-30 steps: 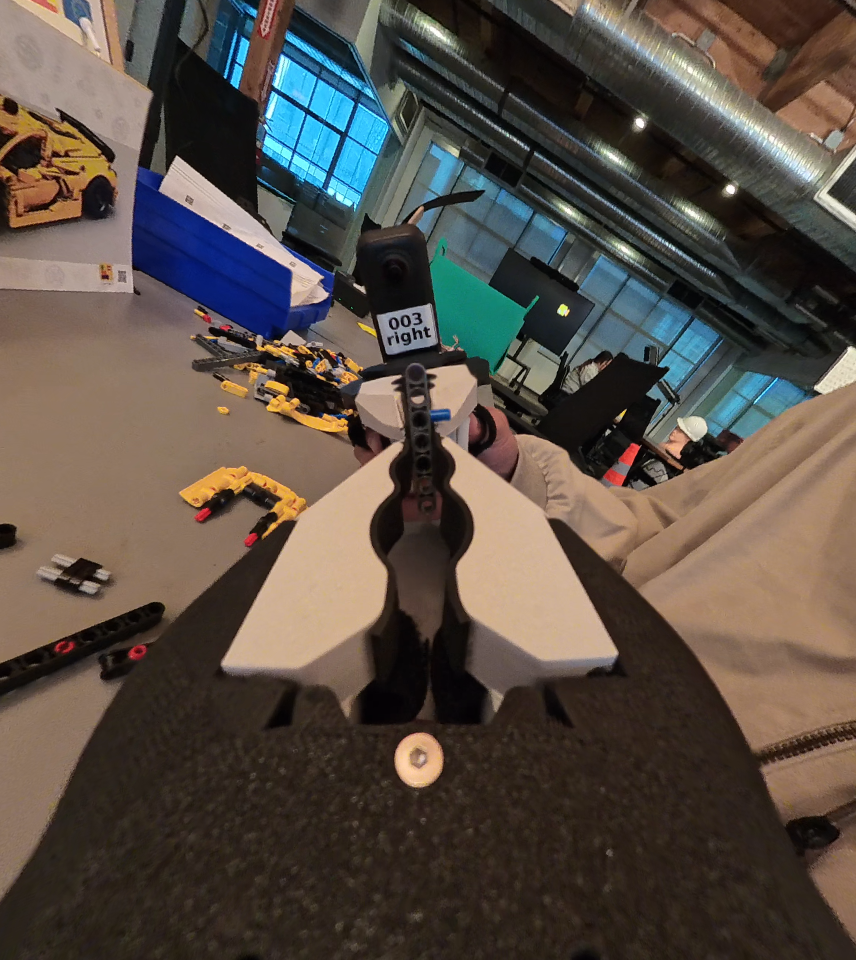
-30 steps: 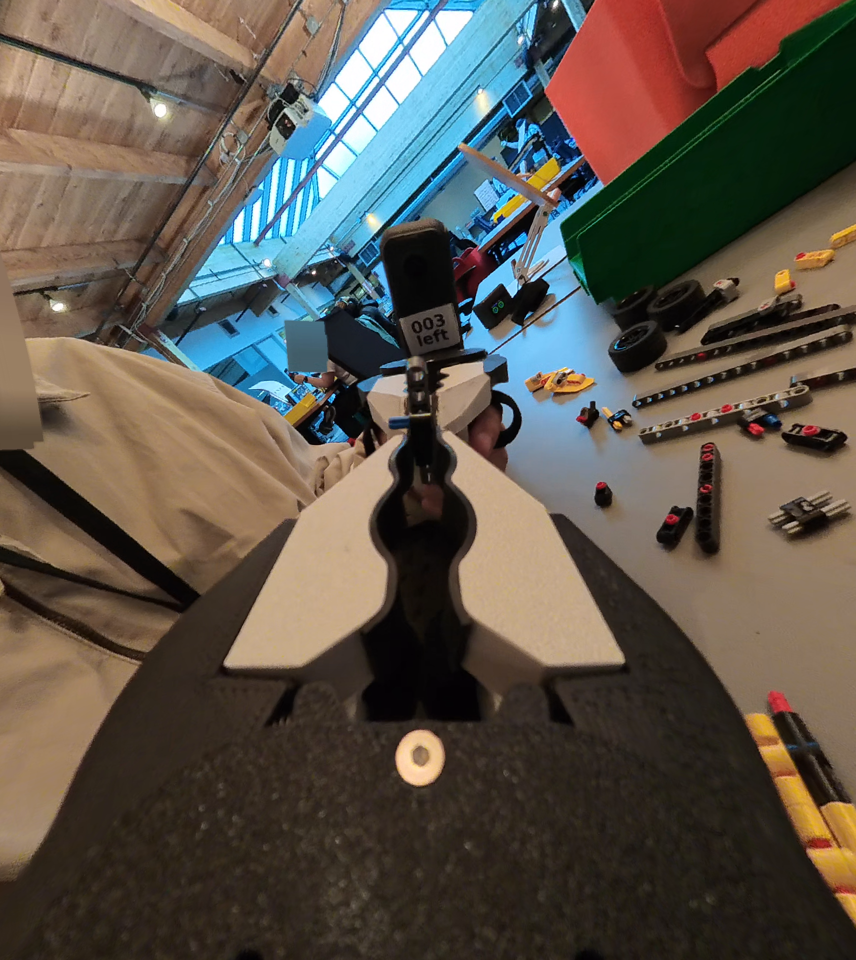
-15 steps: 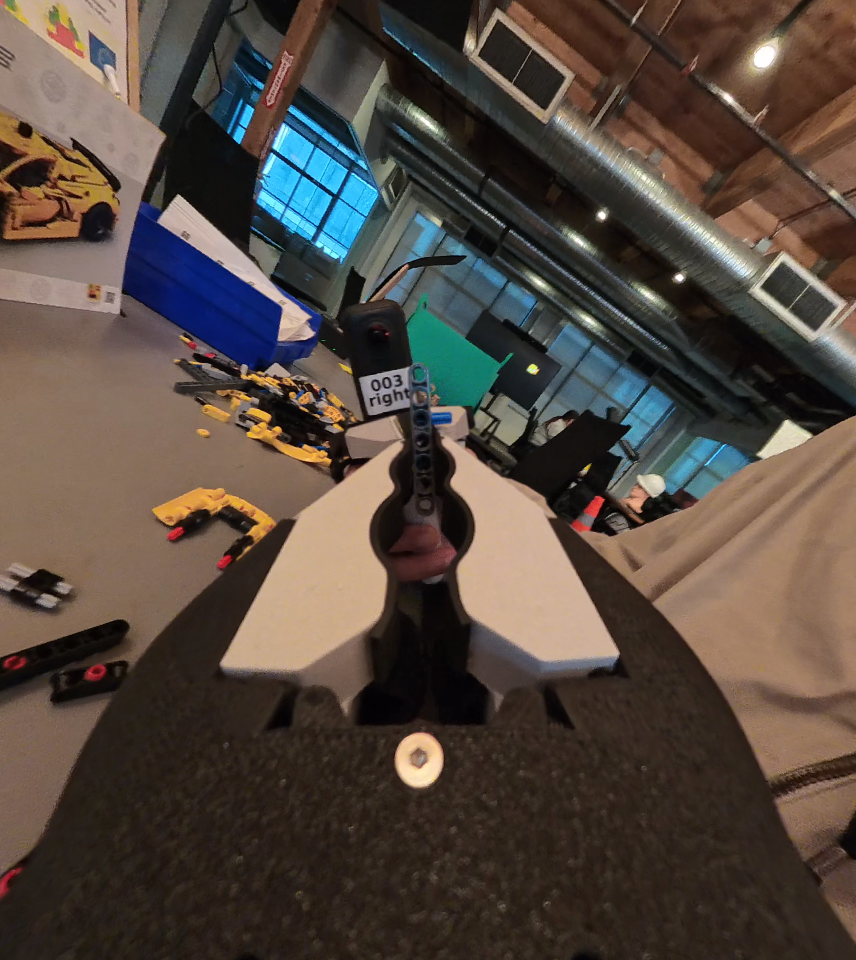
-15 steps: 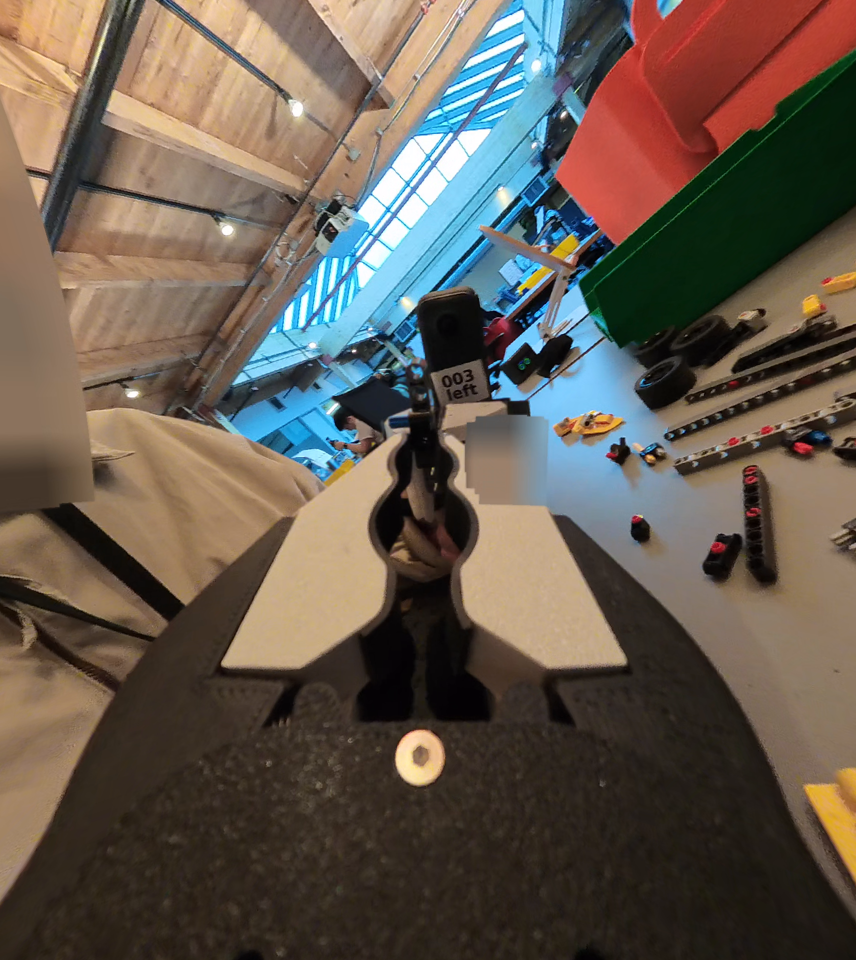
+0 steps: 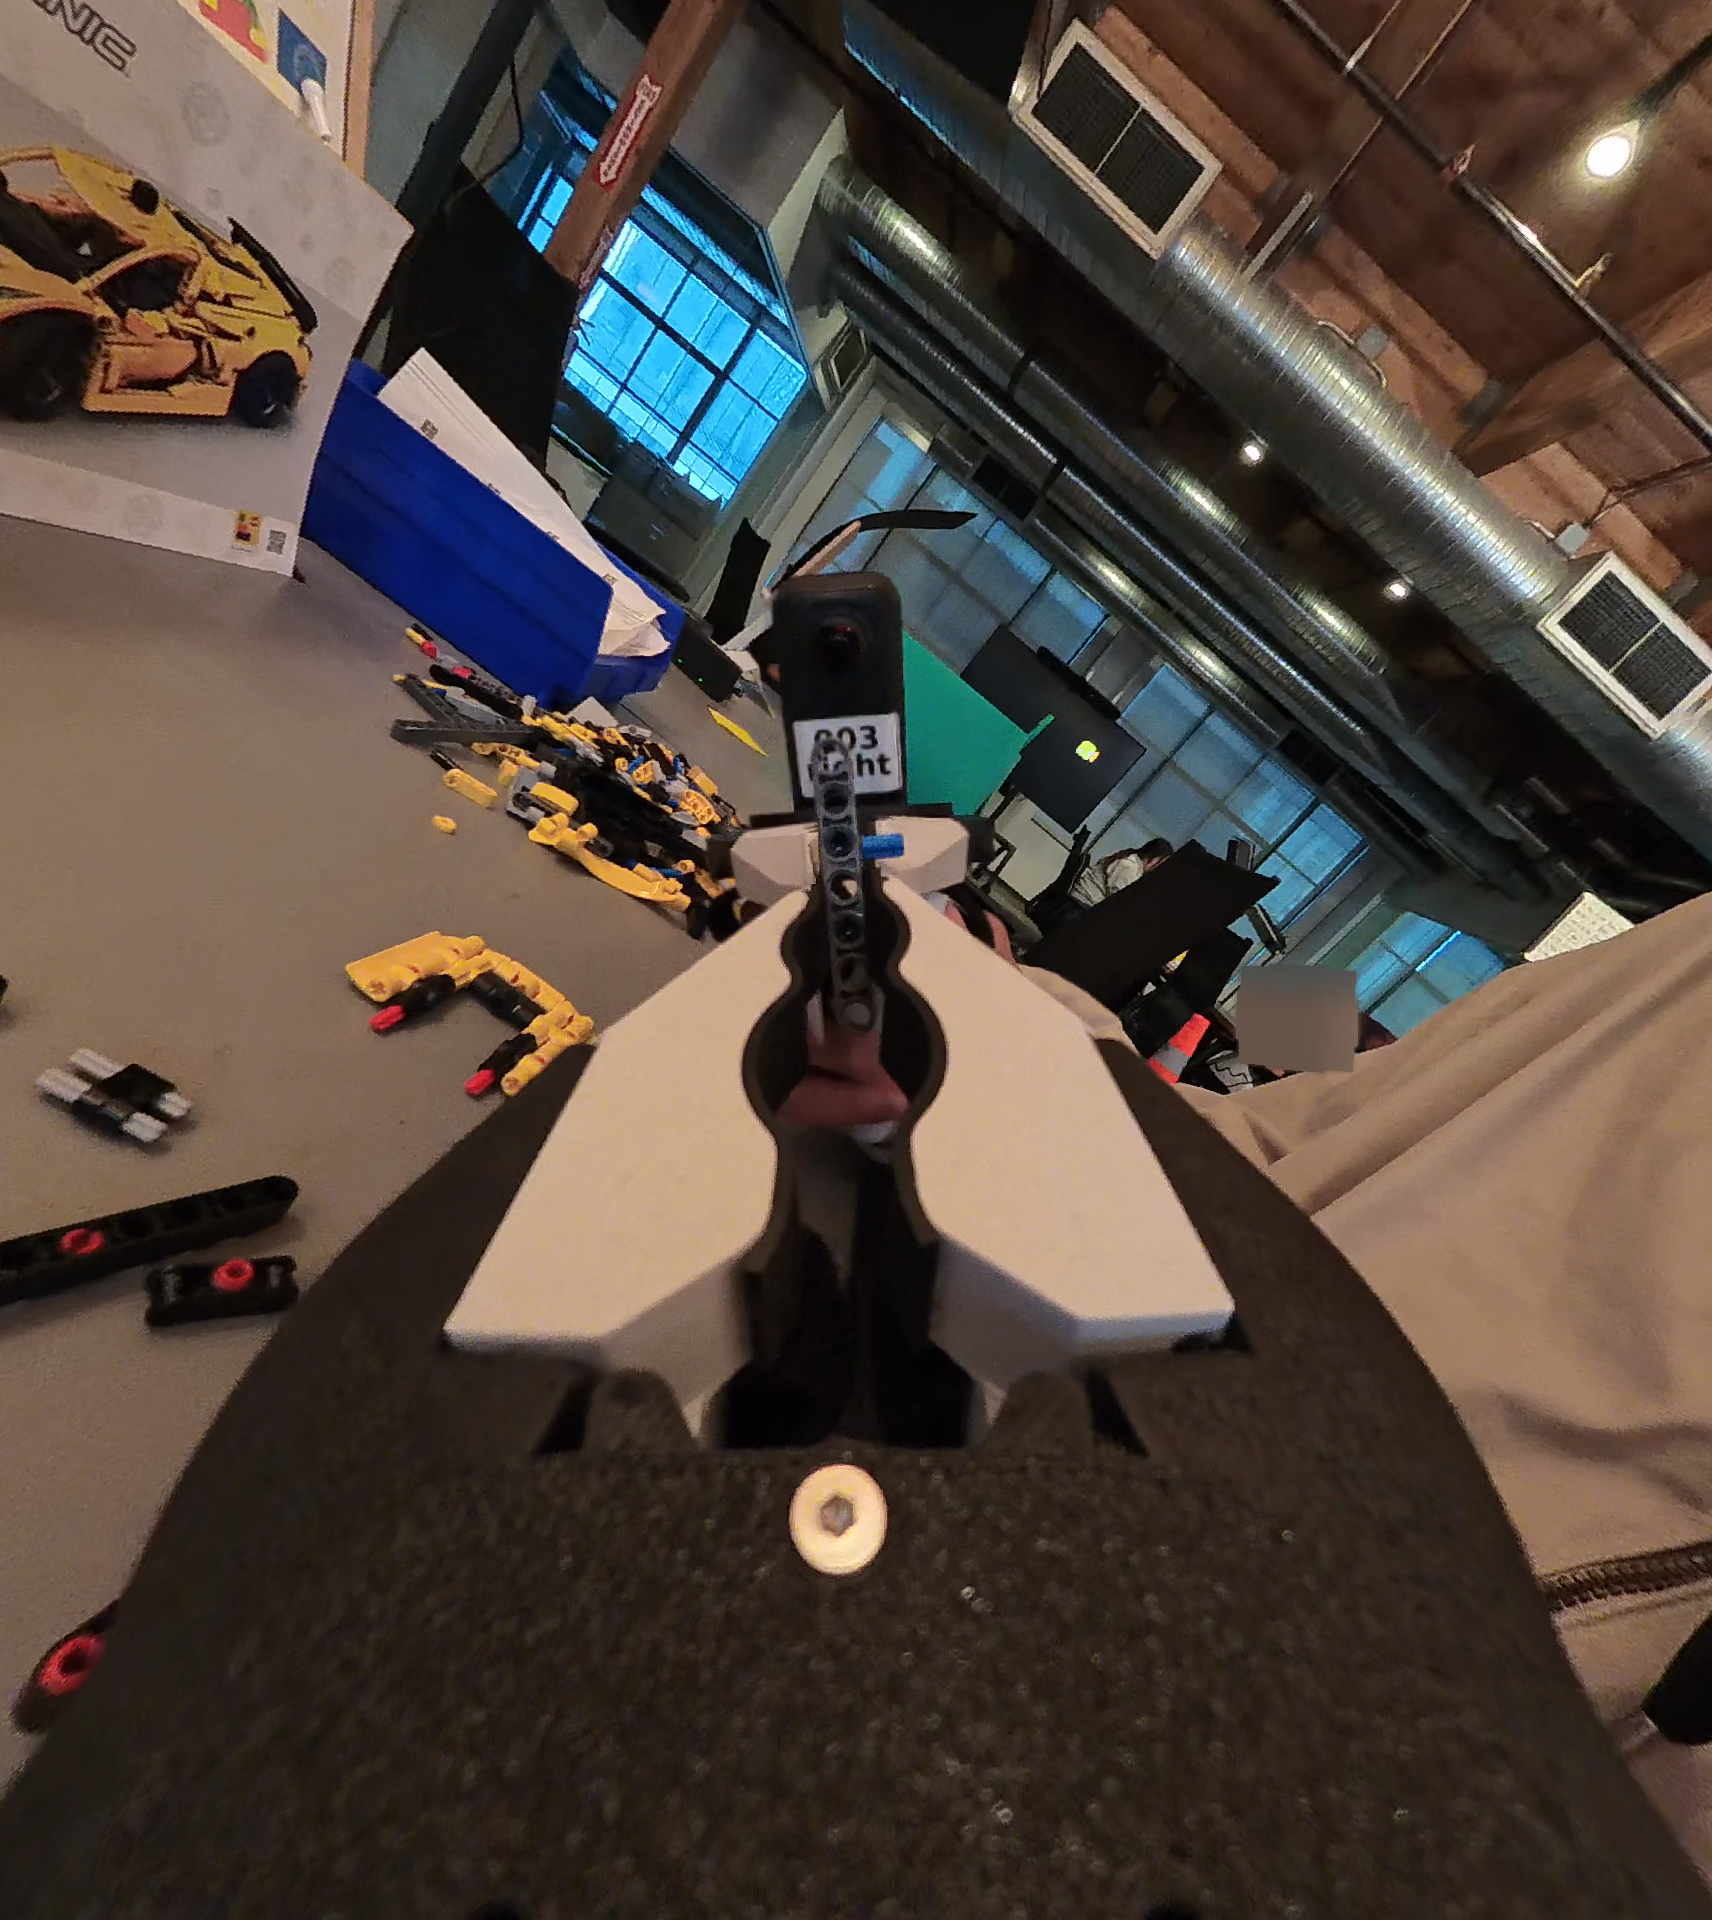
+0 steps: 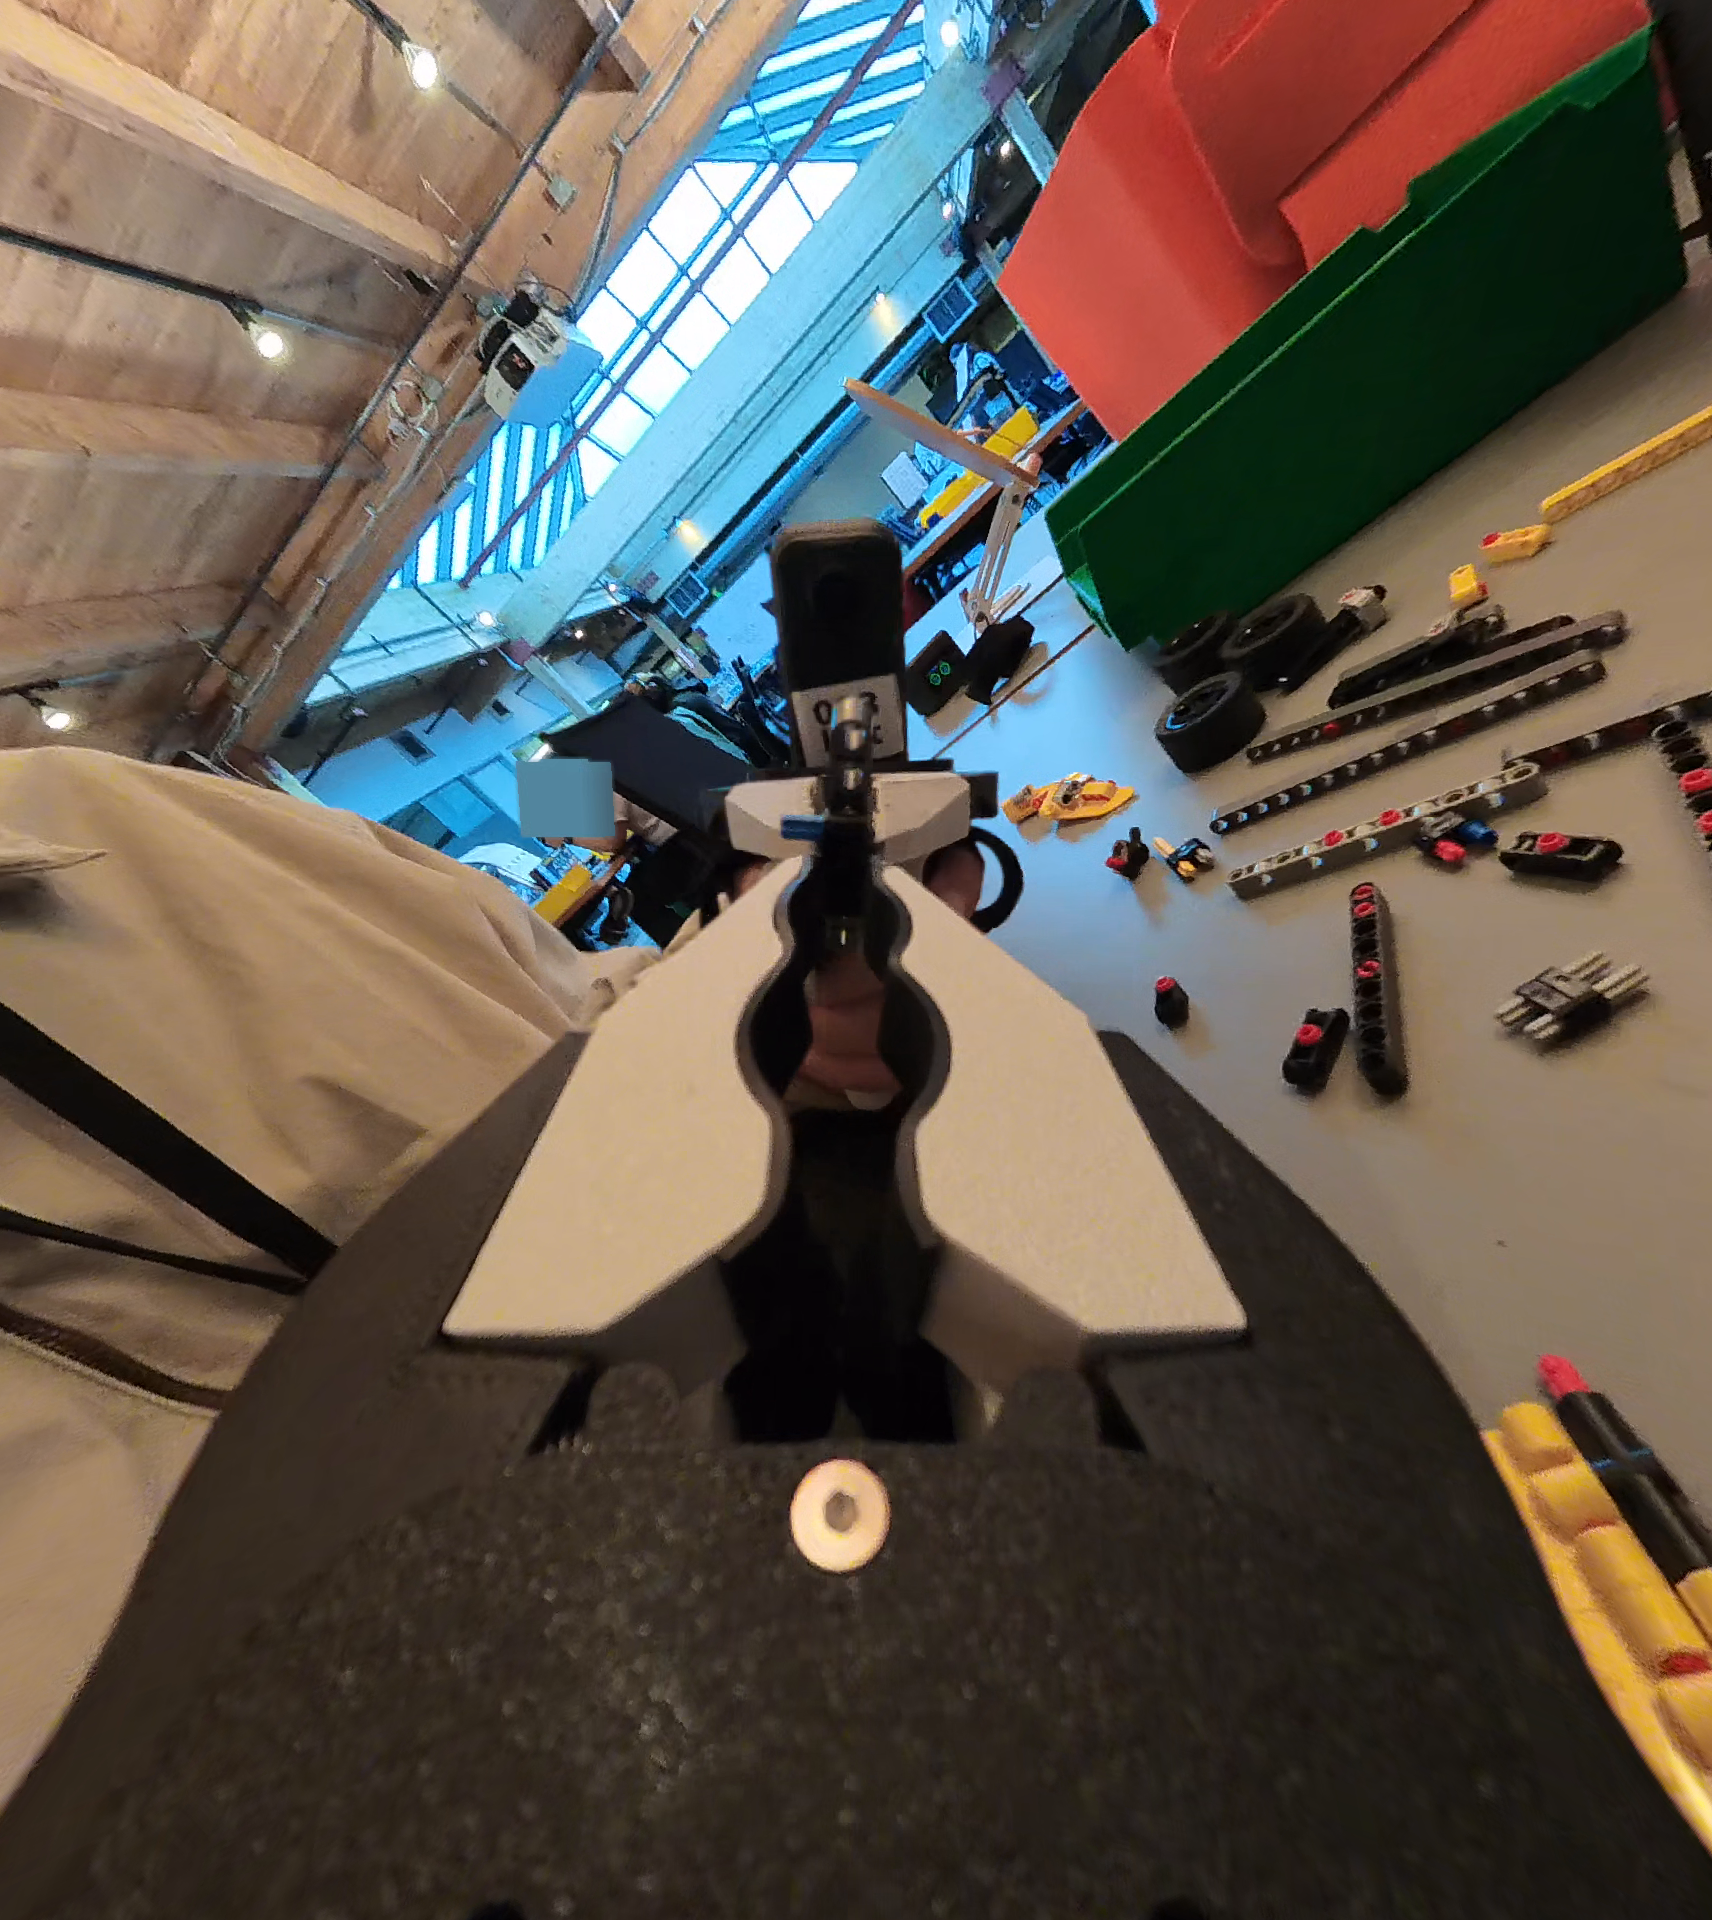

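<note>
2 grippers, left gripper [image 5: 844, 940] and right gripper [image 6: 844, 883], pinch a grey beam [image 5: 844, 894] (tyres [image 6: 1210, 717] right-view only).

Matt grey table [image 5: 156, 748], glossy plastic beam [image 5: 847, 914], rough black foam, beige cloth sleeve [image 5: 1506, 1195]

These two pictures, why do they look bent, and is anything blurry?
Left wrist view: wide-angle lens bends the silver duct; the black beam near the edge is soft. Right wrist view: the green bin leans, the yellow parts at the corner smear.
</note>
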`<state>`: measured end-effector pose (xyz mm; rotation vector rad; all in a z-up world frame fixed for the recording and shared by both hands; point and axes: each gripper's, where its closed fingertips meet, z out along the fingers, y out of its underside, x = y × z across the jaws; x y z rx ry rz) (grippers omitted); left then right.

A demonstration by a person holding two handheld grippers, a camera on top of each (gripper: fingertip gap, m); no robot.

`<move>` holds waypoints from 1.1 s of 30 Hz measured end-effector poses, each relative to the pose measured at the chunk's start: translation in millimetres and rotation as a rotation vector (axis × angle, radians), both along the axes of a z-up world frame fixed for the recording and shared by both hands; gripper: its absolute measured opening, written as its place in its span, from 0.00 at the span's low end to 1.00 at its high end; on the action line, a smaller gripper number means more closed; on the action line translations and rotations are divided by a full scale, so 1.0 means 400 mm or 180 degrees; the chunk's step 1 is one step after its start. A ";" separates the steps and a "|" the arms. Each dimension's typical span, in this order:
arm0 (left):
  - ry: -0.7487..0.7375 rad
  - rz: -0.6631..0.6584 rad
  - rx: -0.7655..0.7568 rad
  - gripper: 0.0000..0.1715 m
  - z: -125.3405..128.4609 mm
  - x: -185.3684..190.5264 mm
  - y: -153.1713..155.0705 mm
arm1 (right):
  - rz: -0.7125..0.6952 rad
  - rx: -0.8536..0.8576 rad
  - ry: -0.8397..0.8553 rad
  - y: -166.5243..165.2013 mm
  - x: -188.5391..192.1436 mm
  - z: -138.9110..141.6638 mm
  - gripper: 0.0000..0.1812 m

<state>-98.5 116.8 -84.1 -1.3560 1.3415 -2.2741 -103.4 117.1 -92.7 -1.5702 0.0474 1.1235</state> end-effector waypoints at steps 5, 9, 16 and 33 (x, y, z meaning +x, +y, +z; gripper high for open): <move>0.0130 -0.0103 -0.0364 0.04 -0.010 0.009 0.009 | -0.0213 0.0073 -0.0347 0.013 0.011 -0.005 0.04; 0.0220 -0.0112 -0.0717 0.04 -0.015 0.012 0.039 | -0.1077 0.0419 -0.2304 0.002 0.080 -0.039 0.16; 0.0490 -0.0279 -0.0565 0.04 -0.050 0.023 0.003 | -0.1077 0.0626 -0.3344 0.005 0.028 -0.048 0.17; 0.0413 0.0272 0.0399 0.03 -0.066 0.030 0.016 | -0.1010 -0.0273 -0.4239 0.007 0.042 -0.098 0.13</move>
